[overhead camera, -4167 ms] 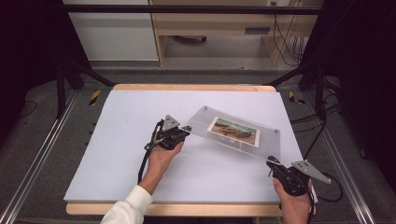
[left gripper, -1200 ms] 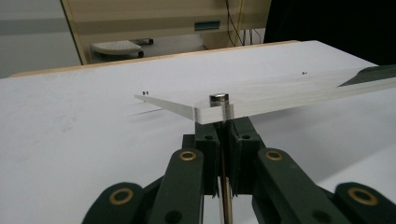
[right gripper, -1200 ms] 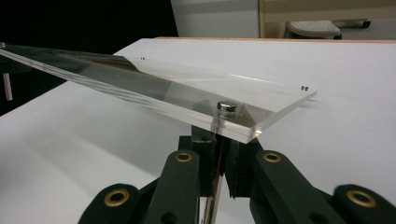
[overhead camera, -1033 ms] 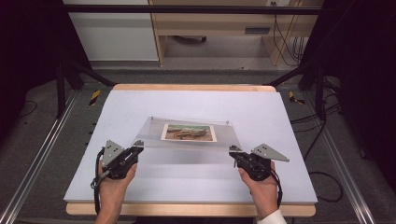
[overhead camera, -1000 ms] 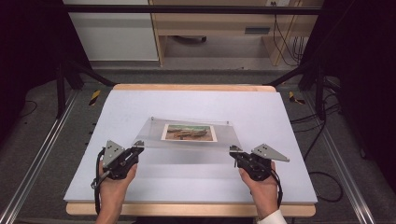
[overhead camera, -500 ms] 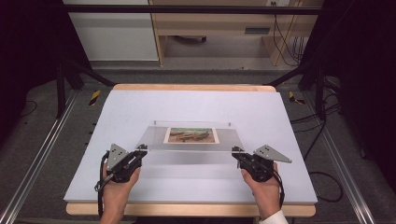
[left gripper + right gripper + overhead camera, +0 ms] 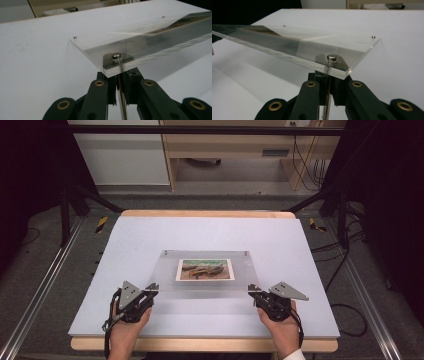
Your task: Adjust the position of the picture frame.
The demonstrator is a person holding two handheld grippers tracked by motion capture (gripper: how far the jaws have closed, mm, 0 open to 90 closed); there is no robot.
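High view: clear acrylic frame [image 7: 207,275] lifted at its near edge over the white table [image 7: 150,235], far edge down toward the surface. Landscape photo [image 7: 205,269] sandwiched in the middle of the frame. Left gripper [image 7: 150,289] clamped on the near left corner, jaws drawn together on the plate; left hand [image 7: 125,330] behind it, coming in from the bottom. Right gripper [image 7: 254,292] clamped on the near right corner, likewise closed tight; right hand [image 7: 282,330] behind it. Grey three-cornered plate riding on top of each gripper. 2 small pins visible at the far corners of the frame. Black stand legs, cables and a wooden cabinet beyond the table.

Left gripper view: 2 black jaws pressed nearly together from the bottom, a thin edge of the acrylic frame [image 7: 140,42] pinched between them at the corner. Round metal magnet [image 7: 115,56] seated on that corner, just above the jaws. Frame running off to the upper right, tilted, photo edge dim at the far right. White table [image 7: 37,57] beneath.

Right gripper view: same hold mirrored. Jaws shut on the corner of the acrylic frame [image 7: 287,42], metal magnet [image 7: 332,58] sitting right above the pinch point. Frame stretching off to the upper left, clear of the white table [image 7: 392,50] on the near side.
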